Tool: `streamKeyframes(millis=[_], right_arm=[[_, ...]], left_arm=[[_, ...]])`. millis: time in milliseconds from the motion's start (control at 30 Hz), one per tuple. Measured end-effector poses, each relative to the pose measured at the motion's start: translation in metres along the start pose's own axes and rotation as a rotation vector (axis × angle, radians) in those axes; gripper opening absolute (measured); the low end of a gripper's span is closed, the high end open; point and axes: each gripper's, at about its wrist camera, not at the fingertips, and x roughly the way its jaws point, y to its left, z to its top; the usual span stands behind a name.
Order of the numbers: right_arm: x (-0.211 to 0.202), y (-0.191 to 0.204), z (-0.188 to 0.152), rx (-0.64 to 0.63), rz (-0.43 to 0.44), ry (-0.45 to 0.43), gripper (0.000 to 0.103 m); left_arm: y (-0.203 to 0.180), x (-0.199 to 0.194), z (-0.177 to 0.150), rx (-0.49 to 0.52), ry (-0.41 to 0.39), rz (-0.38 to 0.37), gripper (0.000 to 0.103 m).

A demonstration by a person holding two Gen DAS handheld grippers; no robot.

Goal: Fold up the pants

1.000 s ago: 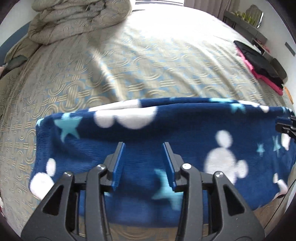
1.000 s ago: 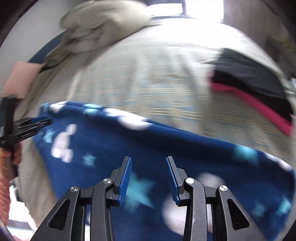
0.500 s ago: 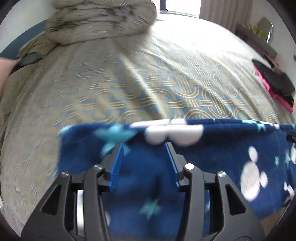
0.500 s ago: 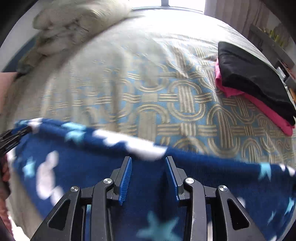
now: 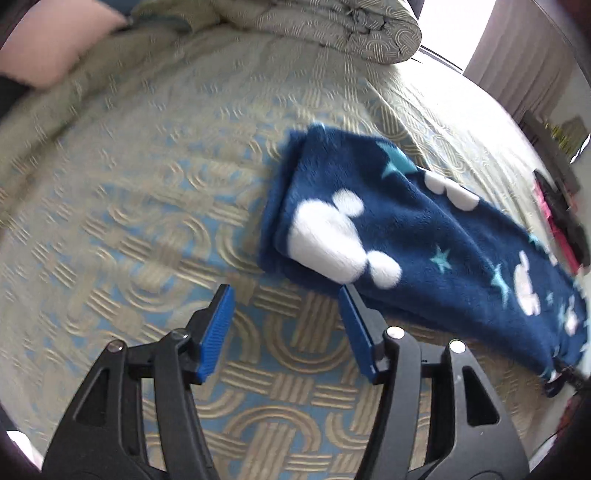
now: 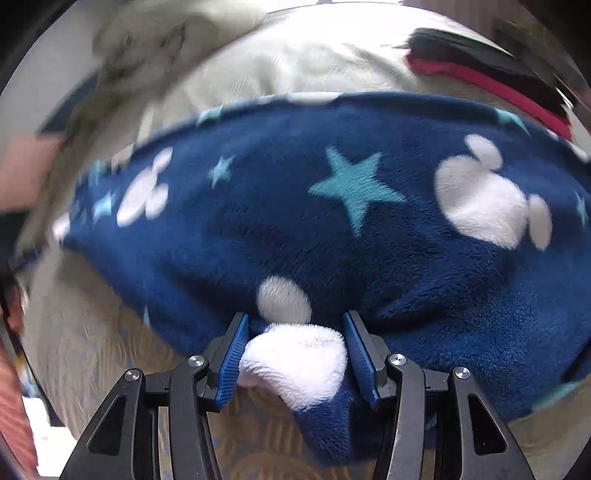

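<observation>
Bed (image 5: 155, 229): patterned spread fills both views; rolled duvet (image 5: 332, 22) at 12 o'clock in the left view, dark and pink clothes (image 6: 491, 70) at 1 o'clock in the right view, well apart from the work.

Pants (image 5: 424, 236): blue fleece with white shapes and stars, lying folded into a long band on the bed. In the left view, band runs from centre toward 4 o'clock; stacked layers visible at its near end, edges roughly aligned. In the right view, pants (image 6: 332, 206) span from 9 to 3 o'clock, with a white-patched lobe hanging toward 6 o'clock.

Left gripper (image 5: 286, 325): at 6 o'clock, jaws opening, nothing between them, only bare spread. Right pad just beside the band's lower edge; contact cannot be told.

Right gripper (image 6: 293, 349): at 6 o'clock, jaws opening. White lobe sits between the pads and appears to touch both; probably being let go rather than gripped, though blur leaves this unsure.

Step in hand, as judged: release after laying a fold down.

Next move, as judged:
- Clear both grippers from the cloth without dragging the top layer.
- Check layer alignment at the left end.
- Re-grip one short end across all layers and carry it over the other end for a further fold.
- Risk: plush fleece clinging to ribbed pads and lifting on withdrawal.
</observation>
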Motion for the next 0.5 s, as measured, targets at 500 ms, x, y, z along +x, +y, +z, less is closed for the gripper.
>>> streamKeyframes(millis=[500], right_arm=[[-0.036, 0.026, 0.004, 0.015, -0.012, -0.078, 0.053]], left_arm=[[-0.001, 0.043, 0.026, -0.181, 0.008, -0.081, 0.031]])
